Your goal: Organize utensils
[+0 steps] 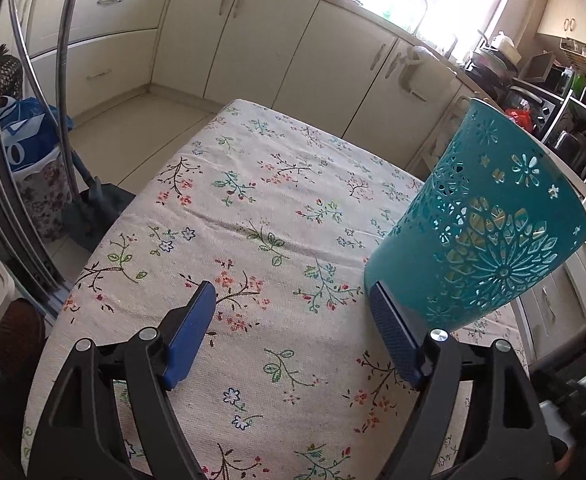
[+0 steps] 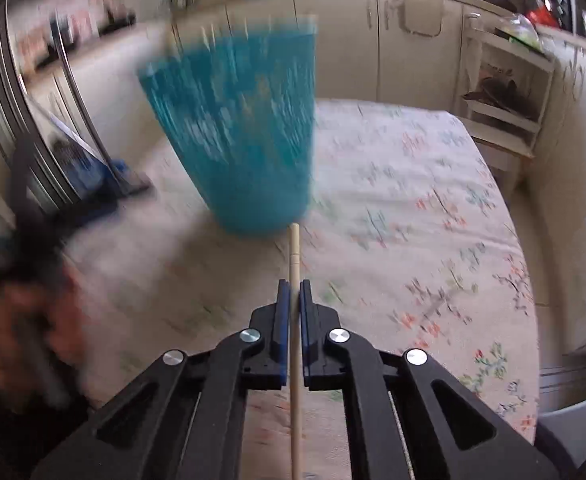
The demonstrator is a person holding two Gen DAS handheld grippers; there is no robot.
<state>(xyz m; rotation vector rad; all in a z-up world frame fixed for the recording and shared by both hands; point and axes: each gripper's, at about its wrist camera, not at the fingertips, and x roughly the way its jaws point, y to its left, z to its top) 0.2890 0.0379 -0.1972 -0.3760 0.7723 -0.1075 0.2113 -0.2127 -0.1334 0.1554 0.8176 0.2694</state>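
A teal perforated utensil holder (image 1: 489, 220) stands on the floral tablecloth (image 1: 253, 216), just right of my left gripper (image 1: 293, 300). The left gripper is open and empty, its right finger (image 1: 393, 332) close to the holder's base. In the right wrist view the holder (image 2: 237, 132) is blurred and stands ahead, slightly left. My right gripper (image 2: 294, 292) is shut on a thin wooden stick (image 2: 294, 248), a utensil handle that points forward; its tip is near the holder's base. Something pale shows through the holder's holes.
Cream kitchen cabinets (image 1: 253, 36) run behind the table. A mop and a blue bag (image 1: 25, 140) stand on the floor at the left. A white shelf unit (image 2: 505, 92) stands past the table's far right corner. A blurred hand (image 2: 25, 332) is at the left.
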